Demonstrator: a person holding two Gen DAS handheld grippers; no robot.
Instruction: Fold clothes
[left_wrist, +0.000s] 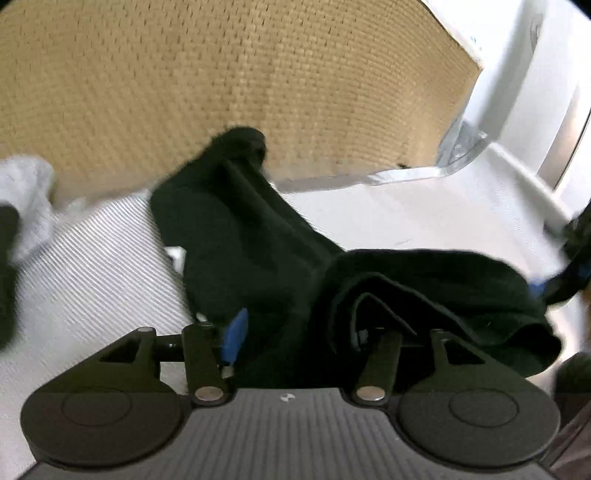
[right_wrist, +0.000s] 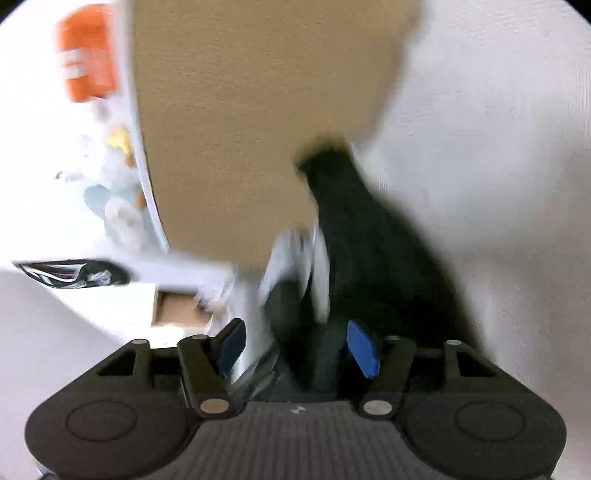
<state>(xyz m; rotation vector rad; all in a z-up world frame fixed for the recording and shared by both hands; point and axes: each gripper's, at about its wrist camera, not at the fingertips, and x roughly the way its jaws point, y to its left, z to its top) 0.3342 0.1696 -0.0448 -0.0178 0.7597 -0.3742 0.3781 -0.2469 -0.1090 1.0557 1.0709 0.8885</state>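
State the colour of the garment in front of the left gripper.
Black. The garment shows best in the left wrist view, lying over a white surface.

Ahead: the black garment (left_wrist: 258, 236) lies across your path, bunched against the left gripper (left_wrist: 295, 343).
Left: bare ribbed sheet (left_wrist: 92, 280) gives room, up to the white cloth (left_wrist: 26, 199).
Beyond: the woven mat (left_wrist: 221, 85) is open.
Right: white wall (left_wrist: 524, 110) closes in.
Right view: blurred; clutter (right_wrist: 118, 177) probably blocks the left.
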